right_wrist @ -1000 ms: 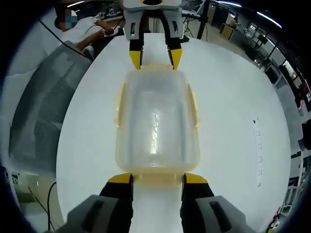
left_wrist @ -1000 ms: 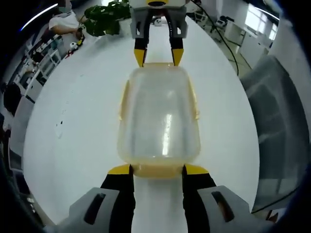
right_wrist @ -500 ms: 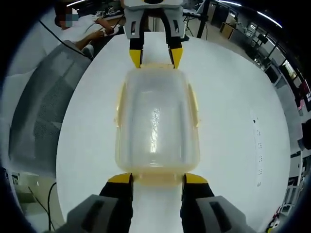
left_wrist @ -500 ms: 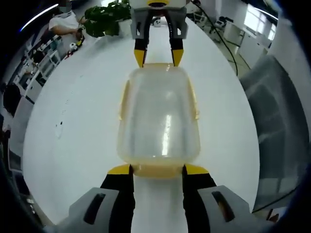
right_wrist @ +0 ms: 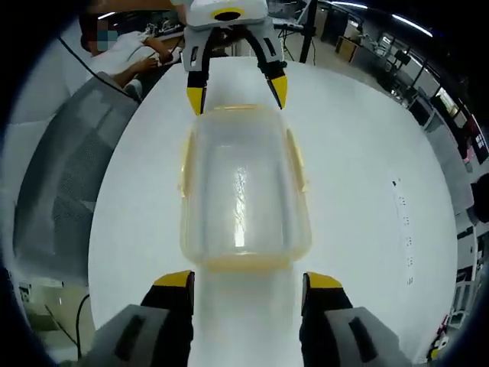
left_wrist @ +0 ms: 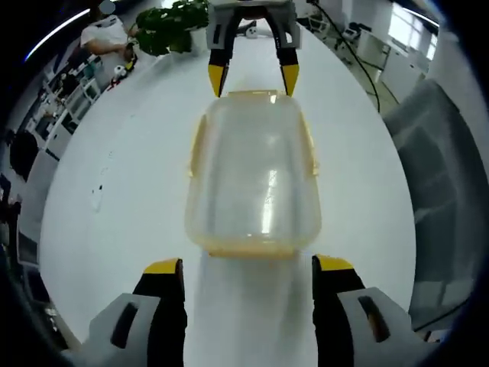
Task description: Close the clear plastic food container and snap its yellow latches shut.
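Note:
The clear plastic container (left_wrist: pixel 252 172) lies lengthwise on the white table (left_wrist: pixel 114 191) with its lid on; yellow latches show along its sides and ends, lying close against it. My left gripper (left_wrist: pixel 248 267) is open, its yellow tips spread wider than the near end latch (left_wrist: pixel 252 248) and just short of it. At the far end, my right gripper (left_wrist: pixel 254 76) is open too, tips either side of that end. From the right gripper view, the container (right_wrist: pixel 241 183) sits between my right gripper (right_wrist: pixel 247 280) and the left gripper (right_wrist: pixel 238 94).
A grey chair back (left_wrist: pixel 439 191) stands off the table's edge, seen again as the chair (right_wrist: pixel 61 176). A potted plant (left_wrist: pixel 164 27) and a seated person (left_wrist: pixel 107 34) are beyond the far end. Bare table (right_wrist: pixel 367 191) lies on both sides.
Both grippers have opened wider and drawn slightly back from the container's end latches. The container has stayed in place.

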A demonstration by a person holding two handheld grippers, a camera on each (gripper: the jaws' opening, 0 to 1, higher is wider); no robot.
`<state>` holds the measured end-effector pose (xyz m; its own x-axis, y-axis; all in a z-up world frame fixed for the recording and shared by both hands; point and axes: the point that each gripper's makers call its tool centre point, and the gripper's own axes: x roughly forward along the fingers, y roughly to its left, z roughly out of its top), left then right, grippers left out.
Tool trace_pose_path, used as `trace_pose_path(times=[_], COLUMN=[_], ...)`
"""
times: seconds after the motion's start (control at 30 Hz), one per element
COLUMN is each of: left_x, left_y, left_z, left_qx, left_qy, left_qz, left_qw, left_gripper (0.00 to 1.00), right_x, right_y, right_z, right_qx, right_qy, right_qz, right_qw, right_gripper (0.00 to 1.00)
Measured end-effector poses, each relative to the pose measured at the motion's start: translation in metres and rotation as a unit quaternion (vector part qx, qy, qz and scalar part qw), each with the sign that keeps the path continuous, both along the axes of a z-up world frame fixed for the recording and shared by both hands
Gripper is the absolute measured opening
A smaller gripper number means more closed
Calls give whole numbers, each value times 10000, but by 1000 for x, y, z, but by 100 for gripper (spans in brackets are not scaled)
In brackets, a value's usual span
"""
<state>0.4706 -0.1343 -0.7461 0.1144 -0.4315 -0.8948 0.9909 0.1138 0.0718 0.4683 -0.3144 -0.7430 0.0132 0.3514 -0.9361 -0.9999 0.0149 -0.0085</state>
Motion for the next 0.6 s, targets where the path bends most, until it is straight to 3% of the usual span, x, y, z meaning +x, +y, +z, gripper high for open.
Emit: trace_pose_path(times=[0.13, 0.23, 0.33, 0.43, 0.57, 0.6], left_x=[3, -3, -4, -1, -1, 1], left_y=[2, 1, 0, -1, -3, -3], left_z=[5, 10, 15, 21, 23, 25], left_qx=[-30, -119, -239, -356, -585, -655], left_qy=[-120, 32, 200, 105, 180, 176], left_qz=[63, 38, 396, 650, 1221, 1354], left_qw=[9999, 9999, 9987, 9972, 9906, 9885], left_gripper=[64, 57, 59, 56, 58, 58], right_x=[-2, -3, -10, -12, -13, -9], right_y=[-1, 1, 6, 8, 16, 18], right_z=[3, 6, 12, 15, 20, 21], right_qx=[-12, 46, 171, 240, 436, 494], right_qy=[-19, -33, 12, 61, 187, 101], right_qz=[1, -69, -144, -285, -787, -886], right_qw=[10000, 10000, 9998, 9993, 9958, 9948], right_gripper=[57, 58, 57, 54, 53, 54])
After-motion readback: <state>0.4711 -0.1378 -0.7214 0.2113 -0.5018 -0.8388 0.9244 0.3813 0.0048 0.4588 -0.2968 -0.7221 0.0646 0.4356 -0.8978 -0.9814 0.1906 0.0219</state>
